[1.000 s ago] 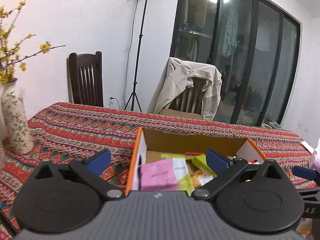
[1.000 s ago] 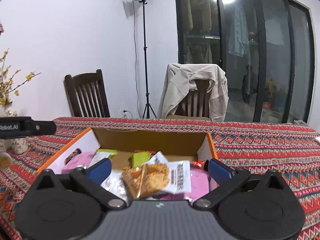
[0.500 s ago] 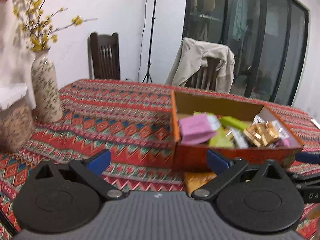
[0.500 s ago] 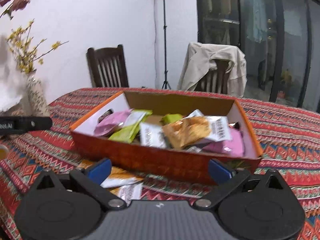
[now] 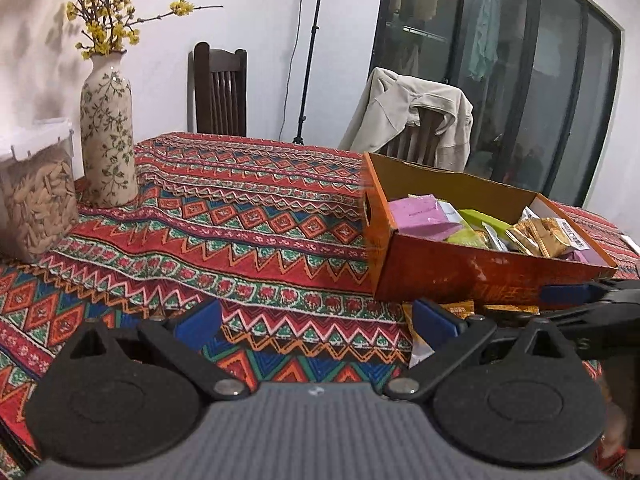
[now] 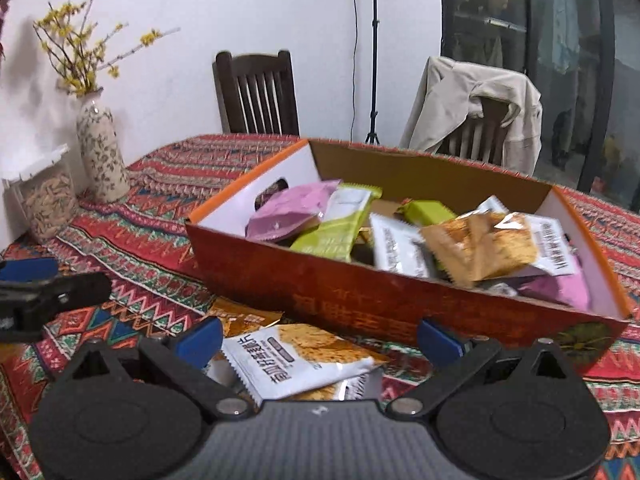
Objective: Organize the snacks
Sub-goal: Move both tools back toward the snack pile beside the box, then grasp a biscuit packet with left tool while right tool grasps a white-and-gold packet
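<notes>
Snack packets (image 6: 298, 360) lie loose on the bench (image 5: 240, 216) against the front wall of the orange box (image 6: 360, 300), which holds more packets. Right gripper (image 6: 320, 336) spread wide over them, empty; left gripper (image 5: 316, 322) spread too, beside the box.

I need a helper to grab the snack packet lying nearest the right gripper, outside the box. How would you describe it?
Find the orange cardboard box on the patterned tablecloth. On the cloth before its near wall lies a white packet picturing golden crackers, between the right gripper fingers. Unlike its orange neighbour, it bears bold black characters.
</notes>
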